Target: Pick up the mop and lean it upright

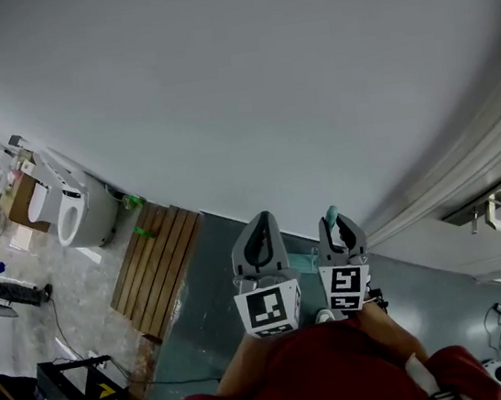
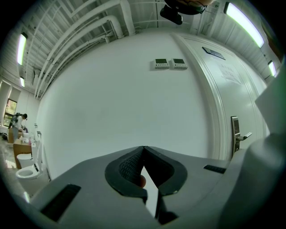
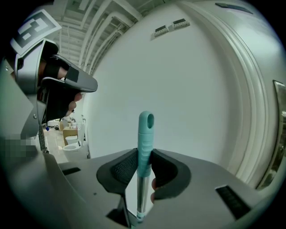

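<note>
- Clearly, the right gripper was clamped on the mop handle, its 2 jaws pressed against the teal grip just below the tip with the hanging hole.
- In the right gripper view the handle ran upright between the pads, with the teal end toward 12 o'clock and the chrome tube dropping toward 6 o'clock.
- The left gripper held nothing, and its 2 jaws met at their tips.
- In the head view both grippers sat side by side near 6 o'clock, facing a plain white wall.
- A door handle lay at 3 o'clock of the grippers.
- A wooden slatted mat lay at 9 o'clock, with a toilet beyond it at 10 o'clock.
</note>
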`<state>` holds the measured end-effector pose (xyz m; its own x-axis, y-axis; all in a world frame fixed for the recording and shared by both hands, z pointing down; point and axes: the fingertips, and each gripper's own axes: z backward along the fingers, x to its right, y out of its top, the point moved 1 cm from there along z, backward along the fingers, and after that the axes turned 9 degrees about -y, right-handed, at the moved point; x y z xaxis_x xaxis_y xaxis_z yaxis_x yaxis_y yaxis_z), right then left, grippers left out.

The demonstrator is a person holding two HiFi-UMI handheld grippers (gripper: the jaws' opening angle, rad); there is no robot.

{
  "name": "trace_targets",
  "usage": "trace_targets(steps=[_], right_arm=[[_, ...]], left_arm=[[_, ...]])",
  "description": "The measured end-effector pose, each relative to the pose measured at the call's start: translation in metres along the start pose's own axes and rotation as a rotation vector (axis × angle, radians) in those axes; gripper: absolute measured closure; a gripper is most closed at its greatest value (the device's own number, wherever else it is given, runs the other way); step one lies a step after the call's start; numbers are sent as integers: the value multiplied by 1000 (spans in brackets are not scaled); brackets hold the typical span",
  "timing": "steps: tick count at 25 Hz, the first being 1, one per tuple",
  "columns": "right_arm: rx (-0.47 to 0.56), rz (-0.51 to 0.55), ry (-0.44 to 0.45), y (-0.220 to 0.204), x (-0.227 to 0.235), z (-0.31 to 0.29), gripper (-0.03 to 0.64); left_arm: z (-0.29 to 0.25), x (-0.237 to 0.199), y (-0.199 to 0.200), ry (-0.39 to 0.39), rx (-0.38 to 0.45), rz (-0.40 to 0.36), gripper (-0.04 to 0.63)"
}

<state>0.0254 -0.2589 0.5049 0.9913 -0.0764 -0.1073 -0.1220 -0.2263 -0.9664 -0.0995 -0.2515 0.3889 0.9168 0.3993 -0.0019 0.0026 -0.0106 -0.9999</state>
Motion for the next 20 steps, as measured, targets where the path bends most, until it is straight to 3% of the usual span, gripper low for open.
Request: trace_targets(steps=[12,20], right_arm=[[7,3,33,5,-4,11,511],[88,-32,36,59,7,38,511]], left_arm=[[2,2,1,-2,-3,-14,581],[3,0,7,7,31,-1,581]])
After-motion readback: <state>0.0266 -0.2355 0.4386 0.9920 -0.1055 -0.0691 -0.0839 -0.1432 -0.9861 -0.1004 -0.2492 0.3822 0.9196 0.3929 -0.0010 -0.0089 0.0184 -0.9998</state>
